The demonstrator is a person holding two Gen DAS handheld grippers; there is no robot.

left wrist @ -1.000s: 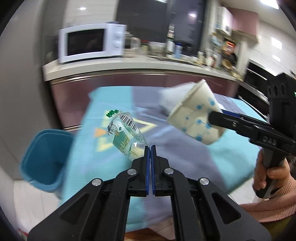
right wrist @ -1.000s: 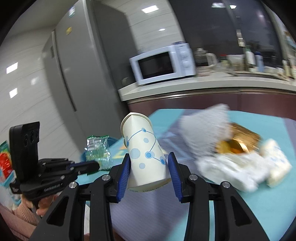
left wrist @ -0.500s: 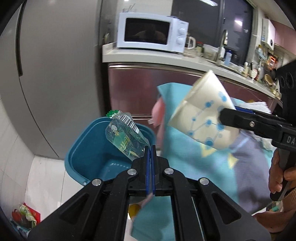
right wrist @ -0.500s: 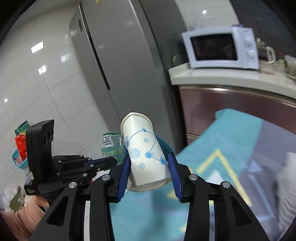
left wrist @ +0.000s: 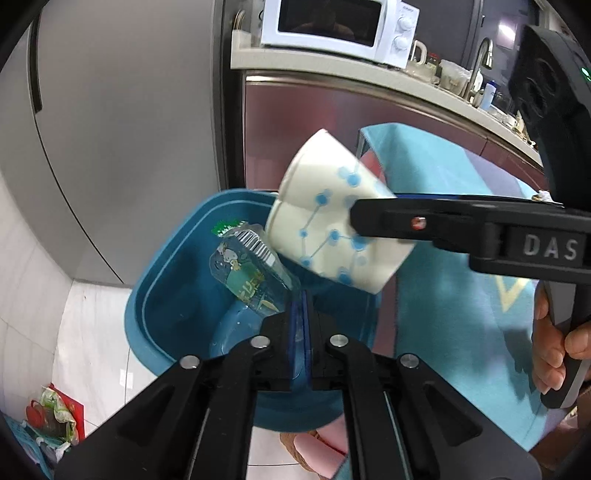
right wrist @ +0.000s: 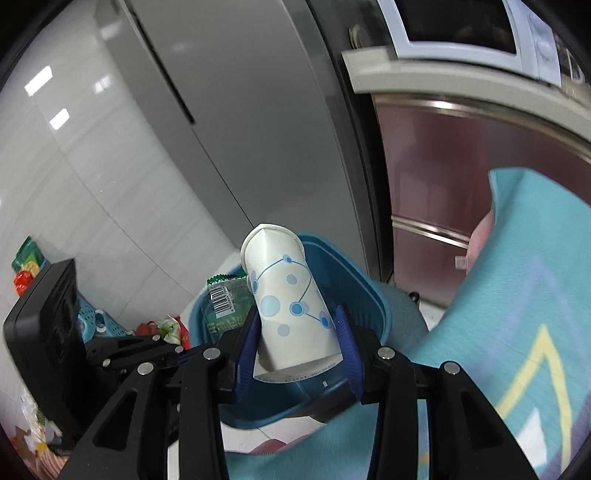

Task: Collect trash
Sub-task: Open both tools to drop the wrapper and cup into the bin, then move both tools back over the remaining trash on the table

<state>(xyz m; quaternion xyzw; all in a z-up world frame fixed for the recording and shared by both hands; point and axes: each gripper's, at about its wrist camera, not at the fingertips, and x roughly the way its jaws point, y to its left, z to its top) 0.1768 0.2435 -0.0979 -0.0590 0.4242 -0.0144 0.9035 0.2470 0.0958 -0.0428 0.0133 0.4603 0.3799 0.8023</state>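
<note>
A blue trash bin (left wrist: 162,280) stands on the floor beside the table, and both grippers hang over it. My left gripper (left wrist: 301,314) is shut on a clear green snack wrapper (left wrist: 247,273) that sticks out over the bin's opening. The right gripper (right wrist: 297,336) is shut on a white paper cup with blue dots (right wrist: 286,302), crushed at its rim. In the left wrist view the cup (left wrist: 332,229) sits just right of the wrapper, above the bin. In the right wrist view the wrapper (right wrist: 223,304) shows left of the cup, with the bin (right wrist: 369,291) behind both.
A table under a teal cloth (left wrist: 458,295) lies right of the bin. Behind stand a grey fridge (left wrist: 122,122) and a counter with a white microwave (left wrist: 332,29). Bags and packets (left wrist: 51,413) lie on the tiled floor at the left. A hand (left wrist: 554,343) grips the right tool.
Both grippers have swung left off the table to above the blue bin and dipped toward it. Each keeps its hold, the wrapper in the left and the cup in the right.
</note>
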